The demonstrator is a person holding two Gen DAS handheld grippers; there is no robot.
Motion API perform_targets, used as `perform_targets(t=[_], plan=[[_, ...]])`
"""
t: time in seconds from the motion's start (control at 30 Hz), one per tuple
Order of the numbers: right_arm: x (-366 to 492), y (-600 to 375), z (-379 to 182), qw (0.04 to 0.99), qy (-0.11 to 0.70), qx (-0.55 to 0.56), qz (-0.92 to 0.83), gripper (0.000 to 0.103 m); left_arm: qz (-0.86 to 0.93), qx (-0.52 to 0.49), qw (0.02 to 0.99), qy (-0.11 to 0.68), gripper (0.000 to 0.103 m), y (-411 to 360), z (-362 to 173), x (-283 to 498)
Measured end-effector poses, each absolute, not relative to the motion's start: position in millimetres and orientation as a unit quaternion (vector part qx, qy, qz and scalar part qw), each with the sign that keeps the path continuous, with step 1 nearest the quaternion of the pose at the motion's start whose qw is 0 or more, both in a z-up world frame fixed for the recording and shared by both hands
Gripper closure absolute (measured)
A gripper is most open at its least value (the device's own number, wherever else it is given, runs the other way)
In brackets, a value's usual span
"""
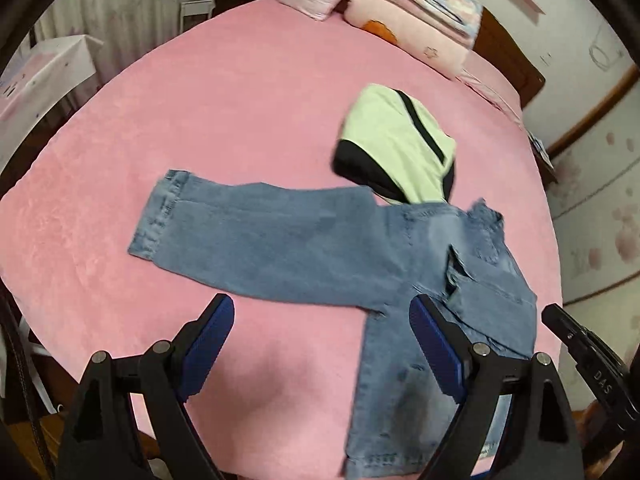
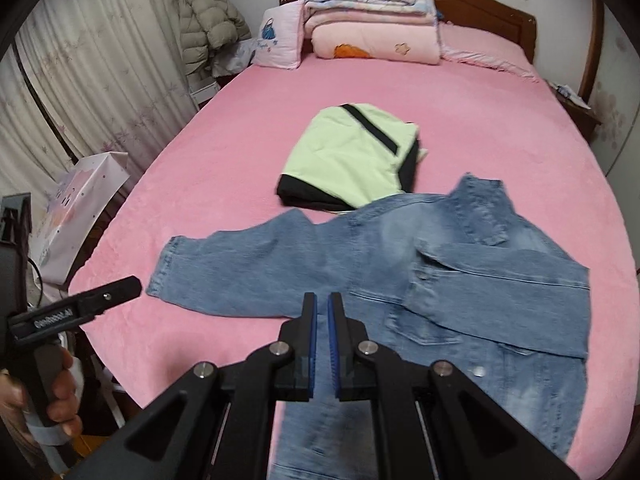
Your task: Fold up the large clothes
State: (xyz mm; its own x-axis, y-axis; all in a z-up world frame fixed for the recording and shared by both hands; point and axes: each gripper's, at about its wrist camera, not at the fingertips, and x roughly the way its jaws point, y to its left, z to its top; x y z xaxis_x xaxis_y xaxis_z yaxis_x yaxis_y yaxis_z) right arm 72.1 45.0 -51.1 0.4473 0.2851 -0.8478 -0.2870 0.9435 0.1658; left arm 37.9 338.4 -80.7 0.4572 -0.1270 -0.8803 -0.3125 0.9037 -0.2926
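A blue denim jacket (image 1: 320,240) lies flat on the pink bed (image 1: 200,120), one sleeve stretched out to the left, the other folded across its body. It also shows in the right wrist view (image 2: 440,272). My left gripper (image 1: 322,320) is open and empty, hovering over the bed just in front of the left sleeve. My right gripper (image 2: 322,304) has its jaws nearly together with a thin gap and nothing between them, above the jacket near the left armpit. A folded light-green and black garment (image 2: 348,156) lies just behind the jacket.
Folded pink quilts and pillows (image 2: 372,20) are stacked at the wooden headboard (image 2: 500,16). A white paper bag (image 2: 80,208) stands on the floor left of the bed. Curtains and a hanging padded coat (image 2: 204,16) are at the left.
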Motion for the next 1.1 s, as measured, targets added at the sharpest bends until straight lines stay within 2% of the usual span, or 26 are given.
perform_targets(t=[0.2, 0.47, 0.57, 0.63, 0.7, 0.77, 1.1], plan=[[95, 90, -66, 0.844, 0.503, -0.016, 0.183, 0.098, 0.064, -0.251, 0.814, 0.521, 0.015, 385, -118, 51], [118, 141, -106, 0.834, 0.515, -0.045, 0.193, 0.098, 0.085, -0.384, 0.773, 0.498, 0.016, 469, -213, 49], [121, 153, -121, 0.828, 0.523, -0.052, 0.197, 0.098, 0.099, -0.441, 0.748, 0.486, 0.021, 496, -253, 46], [123, 158, -132, 0.822, 0.532, -0.052, 0.197, 0.098, 0.114, -0.479, 0.727, 0.479, 0.028, 511, -284, 44], [125, 161, -142, 0.815, 0.543, -0.047, 0.197, 0.098, 0.12, -0.507, 0.708, 0.476, 0.042, 520, -308, 42], [126, 164, -149, 0.81, 0.55, -0.048, 0.197, 0.098, 0.123, -0.533, 0.696, 0.465, 0.045, 524, -327, 40], [125, 164, -168, 0.795, 0.572, -0.044, 0.199, 0.098, 0.119, -0.545, 0.697, 0.45, 0.045, 524, -340, 35]])
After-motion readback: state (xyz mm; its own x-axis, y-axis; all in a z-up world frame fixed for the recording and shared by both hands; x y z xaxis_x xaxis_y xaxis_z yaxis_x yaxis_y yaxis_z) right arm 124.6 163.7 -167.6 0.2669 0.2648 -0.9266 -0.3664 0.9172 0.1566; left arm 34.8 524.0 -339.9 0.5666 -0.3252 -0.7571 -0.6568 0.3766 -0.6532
